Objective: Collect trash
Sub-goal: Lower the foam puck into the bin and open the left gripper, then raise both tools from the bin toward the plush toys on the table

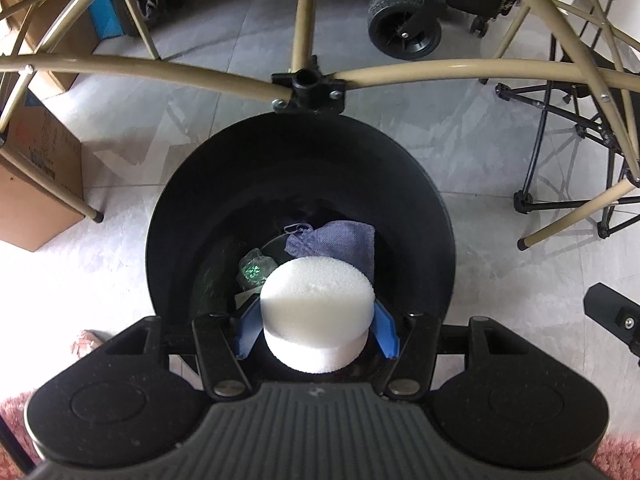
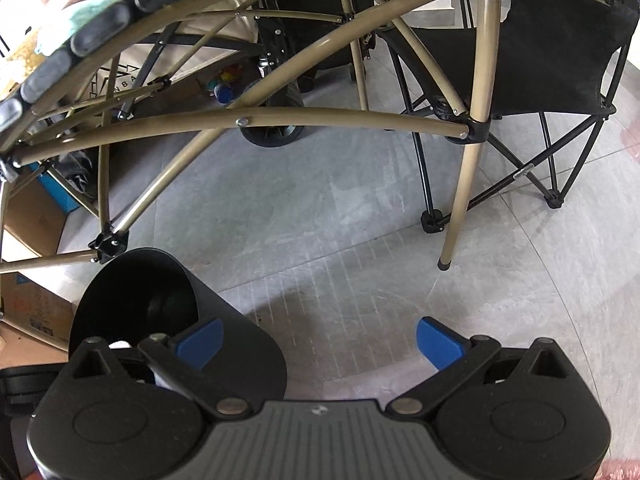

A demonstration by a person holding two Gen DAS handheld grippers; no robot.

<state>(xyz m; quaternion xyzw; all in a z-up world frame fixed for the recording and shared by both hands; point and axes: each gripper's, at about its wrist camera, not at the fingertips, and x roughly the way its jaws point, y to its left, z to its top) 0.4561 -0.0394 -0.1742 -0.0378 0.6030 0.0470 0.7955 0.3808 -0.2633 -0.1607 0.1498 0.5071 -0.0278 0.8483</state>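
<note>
From the left wrist, the left gripper [image 1: 318, 330] points steeply down over the mouth of a black bin [image 1: 224, 200] standing on the tiled floor, so whatever it lets go should fall inside. Between its blue pads [image 1: 249, 326] sits a white foam disc [image 1: 316, 300], a thick round puck with a fine, grainy surface and a stepped lower edge (possibly two discs stacked; the view does not settle it). The pads flank its sides; whether they press on it or have just come clear is hard to judge here. At the bottom of the bin already lie a purple cloth [image 1: 336, 240] and a crumpled green wrapper [image 1: 256, 268], so this looks like one more piece joining the collected trash.

From the right wrist, the right gripper [image 2: 318, 342] stands wide and empty above bare floor, its near finger in front of the bin's outer wall [image 2: 224, 320]. It seems to be waiting beside the bin, out of the drop path. Tan table legs [image 2: 472, 184] cross overhead.
</note>
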